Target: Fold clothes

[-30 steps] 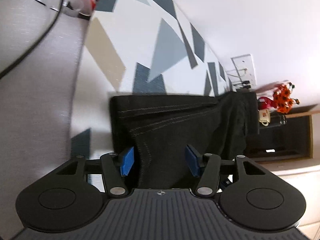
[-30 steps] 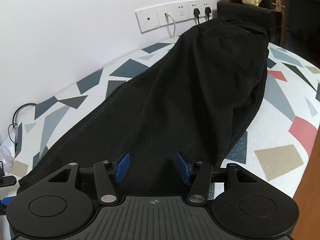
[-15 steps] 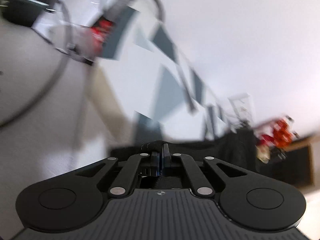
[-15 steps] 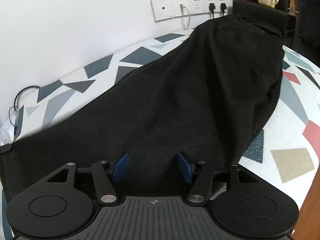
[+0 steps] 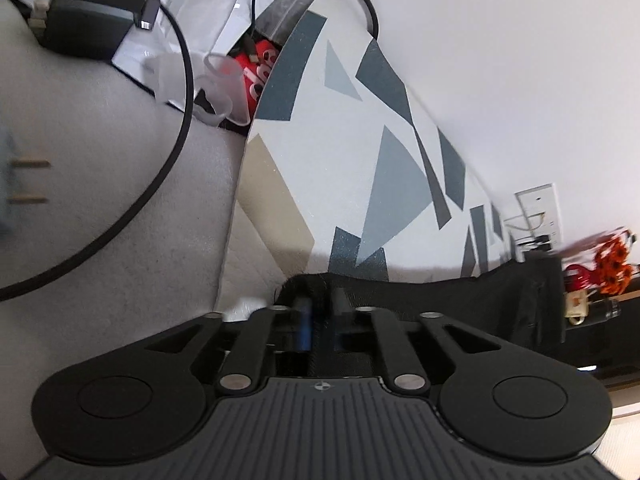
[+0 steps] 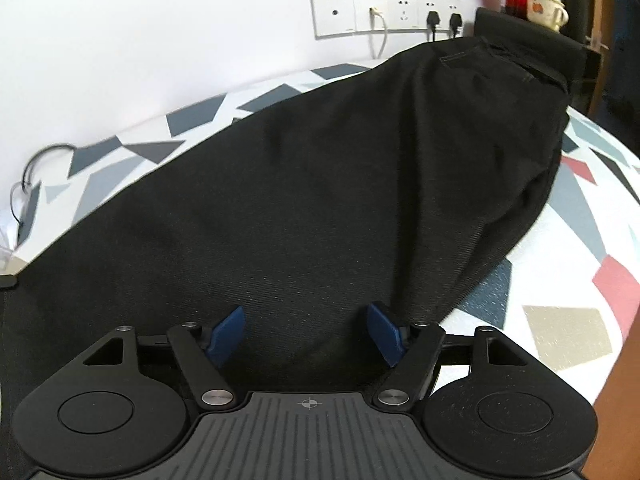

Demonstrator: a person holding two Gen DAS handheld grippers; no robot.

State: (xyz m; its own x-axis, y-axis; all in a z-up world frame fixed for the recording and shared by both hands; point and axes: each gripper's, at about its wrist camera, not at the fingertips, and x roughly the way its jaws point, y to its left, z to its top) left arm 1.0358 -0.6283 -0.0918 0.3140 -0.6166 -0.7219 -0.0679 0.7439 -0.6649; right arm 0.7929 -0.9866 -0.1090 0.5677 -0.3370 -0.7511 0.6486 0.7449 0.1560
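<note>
Home: patterned cloth [image 5: 360,168], mug [image 6: 546,6]

Black hand-held gripper [image 6: 306,330], blue pads [image 6: 228,334]

No text, label or number could be read. White marks on a red package [image 5: 262,68] far left beside the patterned table [image 5: 348,128] were too blurred, as was the mug's [image 6: 545,7] print.
</note>
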